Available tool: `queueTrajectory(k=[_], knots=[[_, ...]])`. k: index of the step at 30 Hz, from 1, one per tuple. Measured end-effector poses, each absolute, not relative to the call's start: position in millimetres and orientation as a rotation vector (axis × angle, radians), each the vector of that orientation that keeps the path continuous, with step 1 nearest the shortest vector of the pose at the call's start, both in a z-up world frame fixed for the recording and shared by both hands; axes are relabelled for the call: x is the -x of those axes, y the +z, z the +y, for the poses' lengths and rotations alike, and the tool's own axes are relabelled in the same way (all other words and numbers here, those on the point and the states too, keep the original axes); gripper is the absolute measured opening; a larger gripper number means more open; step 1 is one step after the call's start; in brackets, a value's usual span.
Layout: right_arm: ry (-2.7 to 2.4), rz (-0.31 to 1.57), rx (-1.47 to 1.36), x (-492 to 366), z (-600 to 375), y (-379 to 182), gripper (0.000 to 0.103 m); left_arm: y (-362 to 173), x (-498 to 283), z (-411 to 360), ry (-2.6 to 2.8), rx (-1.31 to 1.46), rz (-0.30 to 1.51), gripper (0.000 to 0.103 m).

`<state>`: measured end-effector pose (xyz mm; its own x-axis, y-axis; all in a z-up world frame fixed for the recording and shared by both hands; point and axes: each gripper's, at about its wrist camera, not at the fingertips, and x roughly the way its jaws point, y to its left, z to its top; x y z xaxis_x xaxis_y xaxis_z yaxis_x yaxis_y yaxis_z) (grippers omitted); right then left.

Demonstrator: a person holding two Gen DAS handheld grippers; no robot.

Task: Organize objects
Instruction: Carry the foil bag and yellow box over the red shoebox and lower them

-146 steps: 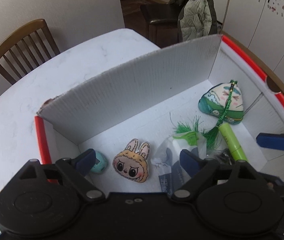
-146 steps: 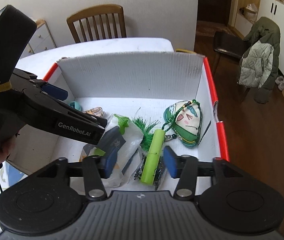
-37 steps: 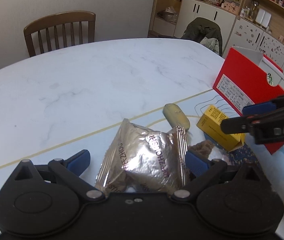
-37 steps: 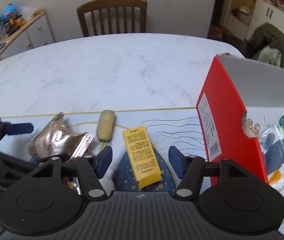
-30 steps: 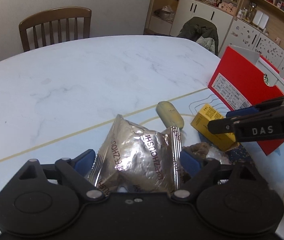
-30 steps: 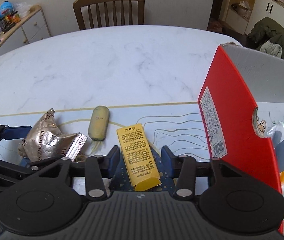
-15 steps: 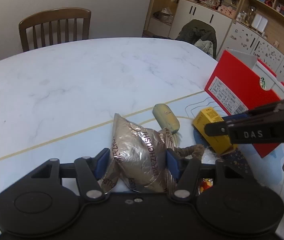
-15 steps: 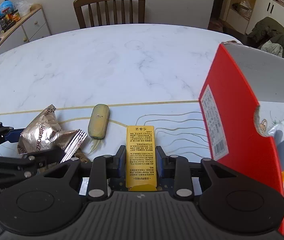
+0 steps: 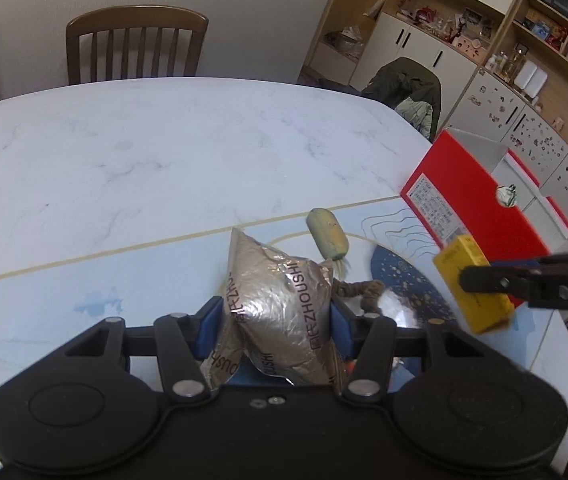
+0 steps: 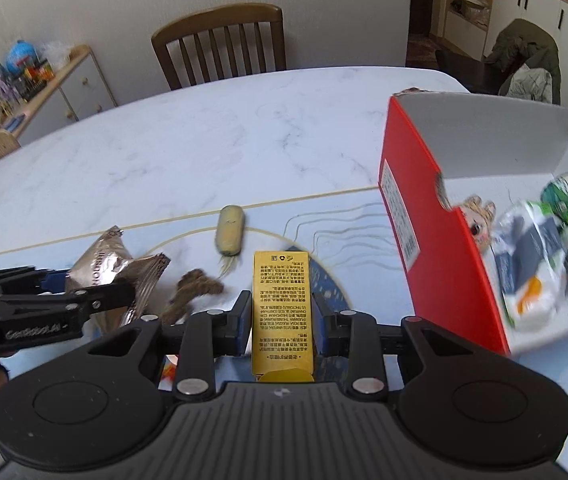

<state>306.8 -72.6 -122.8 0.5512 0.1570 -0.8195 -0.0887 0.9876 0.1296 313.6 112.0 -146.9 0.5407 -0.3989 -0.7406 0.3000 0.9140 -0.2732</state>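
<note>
From the left wrist view, the left gripper [image 9: 273, 322] has its blue pads pressed into both sides of a crinkled foil snack bag [image 9: 279, 300], whose printing reads roughly "MEIZHOUSHI" (the first letters are creased). The bag looks raised off the table [image 9: 143, 152]. To the right, the yellow carton [image 9: 470, 284] hangs in the other tool's tongs, marked "DAS", short of the red box [image 9: 480, 204]. A pale green oblong object [image 9: 328, 232] lies on the mat beyond.

From the right wrist view, the right gripper [image 10: 281, 326] is clamped on the yellow carton, its face covered in small print too fine to read. The left tool's arm shows "GenRobot.AI". The open red box sits to the right, already holding toys and packets.

Both pickups seem made; the carry is in hand. Next, each item must clear the box's near wall, then be let go inside.
</note>
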Motion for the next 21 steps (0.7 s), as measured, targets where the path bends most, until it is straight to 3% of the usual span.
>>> queueTrajectory(k=[21], knots=[[0.027,0.902,-0.237,-206,-158,-60,0.03,-79,-250,78,-0.469,0.128,0.88,0.054]])
